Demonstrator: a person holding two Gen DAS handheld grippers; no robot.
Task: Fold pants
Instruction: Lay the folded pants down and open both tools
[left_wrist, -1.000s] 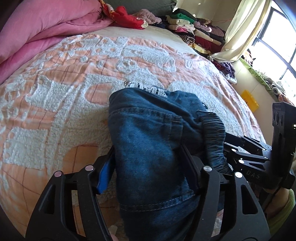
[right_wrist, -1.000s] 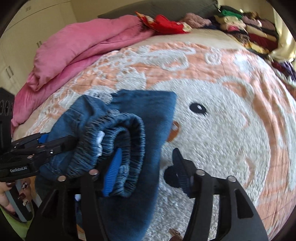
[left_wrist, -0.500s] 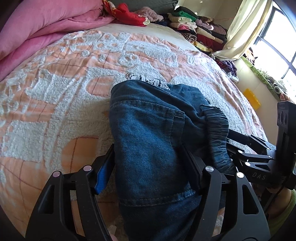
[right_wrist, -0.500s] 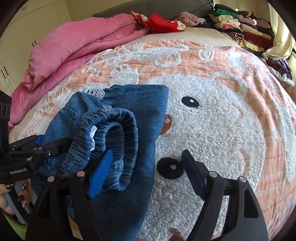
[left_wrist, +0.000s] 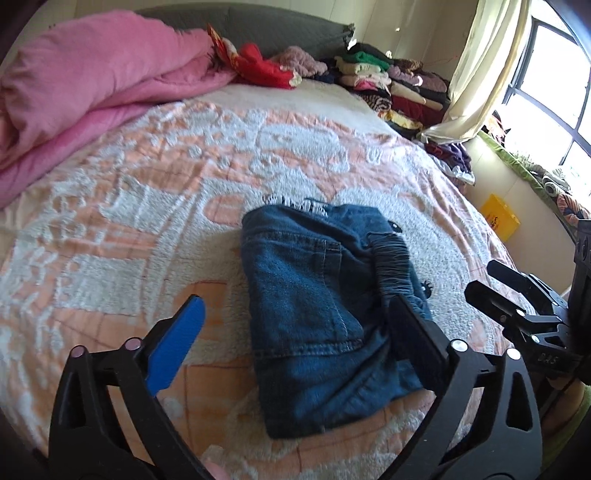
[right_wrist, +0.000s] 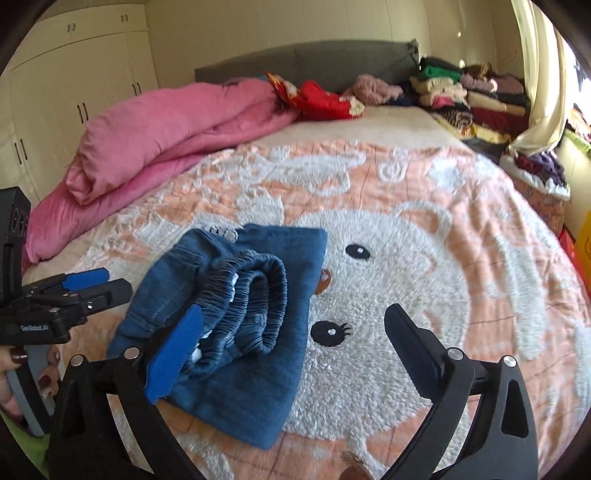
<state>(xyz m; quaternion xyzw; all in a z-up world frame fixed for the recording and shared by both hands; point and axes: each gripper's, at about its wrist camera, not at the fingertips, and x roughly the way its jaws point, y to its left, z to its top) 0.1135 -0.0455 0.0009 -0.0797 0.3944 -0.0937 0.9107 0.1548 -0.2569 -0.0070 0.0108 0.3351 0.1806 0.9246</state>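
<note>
The folded blue denim pants (left_wrist: 321, 310) lie in a compact bundle on the bear-pattern blanket (left_wrist: 110, 229); they also show in the right wrist view (right_wrist: 236, 314), elastic waistband on top. My left gripper (left_wrist: 295, 332) is open and empty, above and just behind the bundle. My right gripper (right_wrist: 295, 339) is open and empty, its blue-padded finger (right_wrist: 177, 354) beside the waistband. Each gripper shows in the other's view: the right gripper (left_wrist: 517, 295) to the right of the pants, the left gripper (right_wrist: 81, 288) to their left.
A pink duvet (right_wrist: 166, 125) lies at the bed's back left. Stacks of folded clothes (right_wrist: 469, 96) and red items (right_wrist: 317, 99) sit by the grey headboard. A curtain (left_wrist: 480, 66), window and yellow box (left_wrist: 498, 218) are to the right of the bed.
My left gripper opened, let go of the pants and pulled back and up. My right gripper also drew back and up. The pants now rest on the blanket.
</note>
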